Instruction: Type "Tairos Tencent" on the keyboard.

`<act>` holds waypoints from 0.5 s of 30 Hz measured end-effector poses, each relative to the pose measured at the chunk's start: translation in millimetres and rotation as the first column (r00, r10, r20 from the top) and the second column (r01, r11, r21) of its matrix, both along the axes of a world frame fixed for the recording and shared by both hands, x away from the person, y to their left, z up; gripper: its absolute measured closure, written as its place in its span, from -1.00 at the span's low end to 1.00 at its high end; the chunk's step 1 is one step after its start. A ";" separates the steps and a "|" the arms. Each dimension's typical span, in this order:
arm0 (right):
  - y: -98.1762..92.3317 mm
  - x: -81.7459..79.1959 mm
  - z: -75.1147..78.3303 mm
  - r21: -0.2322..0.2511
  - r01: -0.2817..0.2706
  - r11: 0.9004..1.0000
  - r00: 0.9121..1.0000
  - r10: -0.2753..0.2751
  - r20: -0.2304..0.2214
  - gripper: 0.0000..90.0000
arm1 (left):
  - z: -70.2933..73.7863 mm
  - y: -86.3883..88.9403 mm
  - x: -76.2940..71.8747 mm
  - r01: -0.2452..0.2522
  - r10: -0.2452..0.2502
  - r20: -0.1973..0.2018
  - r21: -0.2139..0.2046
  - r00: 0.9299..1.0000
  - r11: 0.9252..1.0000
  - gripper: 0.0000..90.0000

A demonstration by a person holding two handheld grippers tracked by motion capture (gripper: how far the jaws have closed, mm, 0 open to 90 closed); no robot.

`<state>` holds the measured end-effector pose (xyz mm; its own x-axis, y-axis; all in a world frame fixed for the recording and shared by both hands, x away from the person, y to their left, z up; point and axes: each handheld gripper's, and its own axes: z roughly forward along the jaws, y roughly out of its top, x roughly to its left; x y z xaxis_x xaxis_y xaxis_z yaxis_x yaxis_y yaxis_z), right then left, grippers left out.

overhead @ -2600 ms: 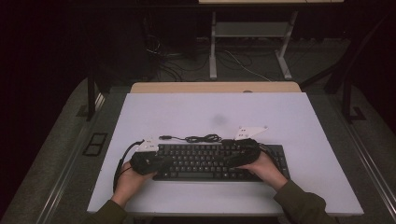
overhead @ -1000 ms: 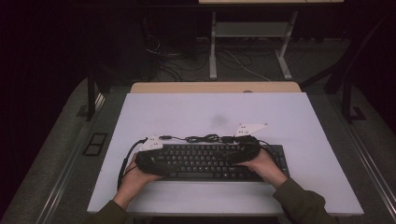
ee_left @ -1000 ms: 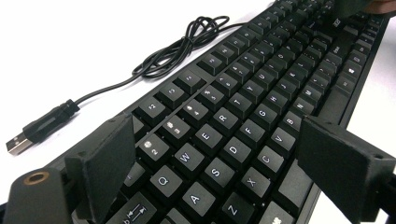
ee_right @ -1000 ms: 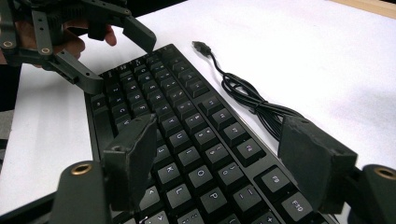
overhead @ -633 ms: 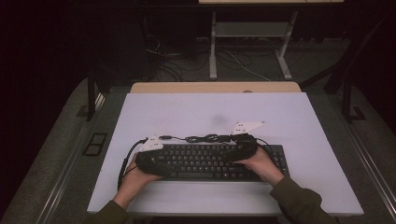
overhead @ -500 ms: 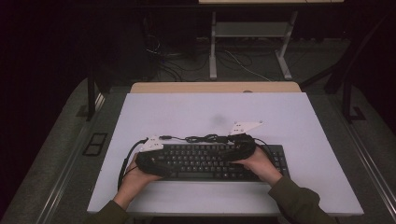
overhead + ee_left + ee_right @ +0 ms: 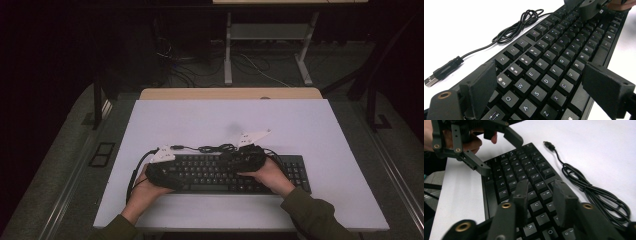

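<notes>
The keyboard (image 7: 225, 172) lay flat on the white table (image 7: 320, 125), near the edge closest to us and a little left of centre. Its black cable (image 7: 215, 148) ran in a loose coil along the far side, just beside the back edge, and ended in a plug (image 7: 176, 147) lying on the bare table.

We held the left gripper (image 7: 162, 172) over the left end of the keyboard. In its own view the jaws stood wide, one above the number row's near end and the other past the front edge, with the letter keys (image 7: 541, 72) plain between them. The pads pressed on nothing.

We held the right gripper (image 7: 248, 159) over the middle-right part of the keyboard, low above the keys. Its jaws had just been closing and stood narrow, with a slim gap between the fingers (image 7: 520, 200). They hung just above the keys around U and I; we could not tell whether the tips touched a key. Nothing was gripped between them.

In the right gripper view the left gripper (image 7: 489, 152) showed farther off, its jaws spread across the far end of the keyboard, with the hand (image 7: 471, 142) behind it.
</notes>
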<state>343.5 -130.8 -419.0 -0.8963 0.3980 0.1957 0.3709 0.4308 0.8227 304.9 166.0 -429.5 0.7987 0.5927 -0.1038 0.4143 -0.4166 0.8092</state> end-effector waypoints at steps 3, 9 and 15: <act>2.8 0.3 -2.2 -0.015 -0.011 1.000 1.000 0.011 -0.003 0.64 | -0.1 0.1 0.1 0.000 0.000 0.001 0.001 1.000 1.000 -0.73; 6.6 -0.1 -6.3 -0.045 -0.027 0.999 1.000 0.026 -0.018 0.89 | -0.3 -0.3 0.1 0.006 -0.006 0.004 0.005 1.000 1.000 -0.73; 12.0 -0.8 -10.3 -0.081 -0.038 0.996 0.999 0.036 -0.029 0.98 | -0.6 -0.2 0.2 0.006 -0.006 0.004 0.006 1.000 1.000 -0.73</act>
<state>342.6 -118.8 -429.3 -0.9054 0.3803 0.1888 0.3754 0.5097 0.7741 305.1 165.8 -430.1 0.8024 0.5888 -0.0972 0.4088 -0.4235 0.8084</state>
